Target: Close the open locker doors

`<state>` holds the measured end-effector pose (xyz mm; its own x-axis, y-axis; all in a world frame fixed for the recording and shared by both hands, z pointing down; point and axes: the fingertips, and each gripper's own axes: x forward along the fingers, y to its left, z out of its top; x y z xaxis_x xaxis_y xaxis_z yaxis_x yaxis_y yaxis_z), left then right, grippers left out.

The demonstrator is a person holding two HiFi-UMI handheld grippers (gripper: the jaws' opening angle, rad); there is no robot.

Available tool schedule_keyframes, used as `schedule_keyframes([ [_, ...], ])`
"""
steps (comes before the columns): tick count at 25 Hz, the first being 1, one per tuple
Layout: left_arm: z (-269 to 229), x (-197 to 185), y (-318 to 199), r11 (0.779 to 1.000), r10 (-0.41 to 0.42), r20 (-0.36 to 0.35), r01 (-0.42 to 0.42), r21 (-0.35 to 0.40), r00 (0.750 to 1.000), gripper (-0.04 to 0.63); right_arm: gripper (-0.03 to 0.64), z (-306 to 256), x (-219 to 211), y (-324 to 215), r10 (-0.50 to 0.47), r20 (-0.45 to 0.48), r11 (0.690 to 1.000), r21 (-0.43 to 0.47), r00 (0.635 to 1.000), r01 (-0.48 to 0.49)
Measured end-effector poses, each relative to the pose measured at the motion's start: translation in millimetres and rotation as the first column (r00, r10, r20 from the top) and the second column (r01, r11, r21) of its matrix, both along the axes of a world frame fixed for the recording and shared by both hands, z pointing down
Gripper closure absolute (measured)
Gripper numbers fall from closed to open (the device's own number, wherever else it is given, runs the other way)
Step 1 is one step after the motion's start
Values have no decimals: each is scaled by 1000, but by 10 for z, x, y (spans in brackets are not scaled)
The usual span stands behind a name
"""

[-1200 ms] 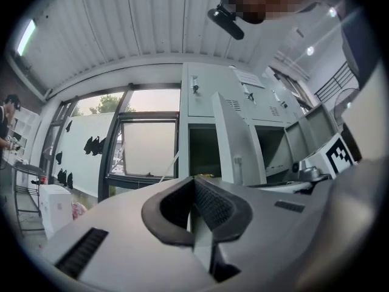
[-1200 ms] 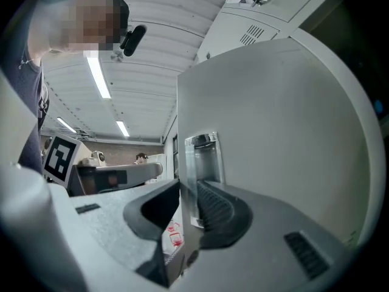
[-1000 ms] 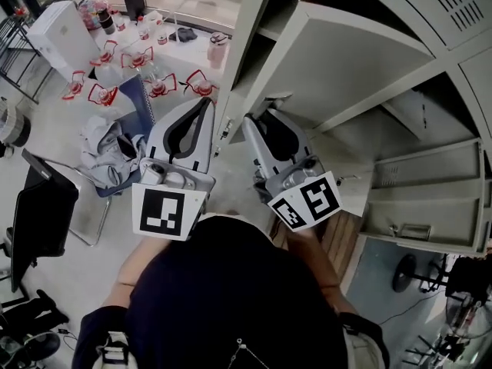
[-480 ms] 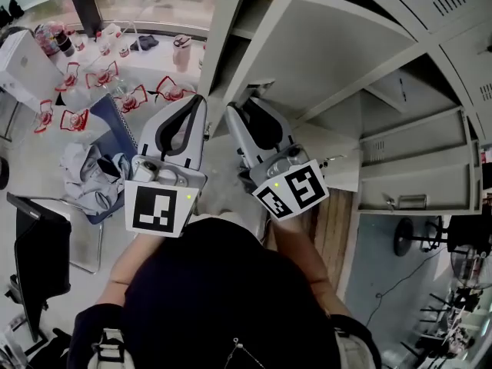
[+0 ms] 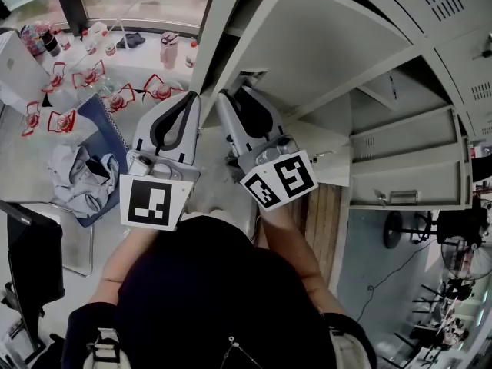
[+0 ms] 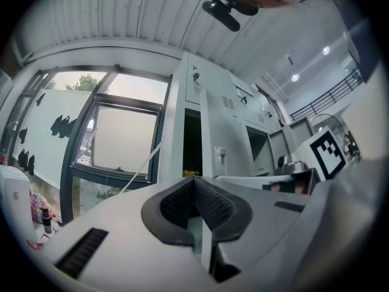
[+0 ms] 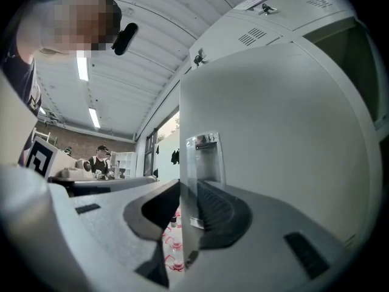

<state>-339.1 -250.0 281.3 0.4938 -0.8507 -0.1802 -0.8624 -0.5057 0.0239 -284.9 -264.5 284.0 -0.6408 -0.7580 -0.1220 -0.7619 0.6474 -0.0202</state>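
Observation:
A grey locker door (image 5: 323, 44) stands swung wide open from the locker bank, with its free edge towards me. My right gripper (image 5: 234, 94) is at that edge, just under the latch plate (image 5: 250, 75). In the right gripper view the door (image 7: 273, 132) fills the right side. Its edge with the latch plate (image 7: 203, 157) runs between the jaws of the right gripper (image 7: 188, 184), which are shut on it. My left gripper (image 5: 192, 97) is held beside the right one, apart from the door. In its own view the left gripper (image 6: 194, 181) has its pads together on nothing.
Lower down, another locker door (image 5: 407, 175) hangs open. Red-capped bottles (image 5: 115, 91) and a heap of clothes (image 5: 77, 171) lie on the floor at the left, near a black chair (image 5: 31, 260). A fan (image 5: 453, 260) stands at the right.
Both grippers have drifted left in the head view. The right one has stayed on the door's edge, and the door has come along with it.

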Motion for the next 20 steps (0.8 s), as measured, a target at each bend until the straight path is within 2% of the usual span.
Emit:
schedule_keyframes([
  [20,10,-70,-283,1000,10,-21,-10,0,1000,592,547,-9,-22,-488,96,-17,995,-8,995,-96],
])
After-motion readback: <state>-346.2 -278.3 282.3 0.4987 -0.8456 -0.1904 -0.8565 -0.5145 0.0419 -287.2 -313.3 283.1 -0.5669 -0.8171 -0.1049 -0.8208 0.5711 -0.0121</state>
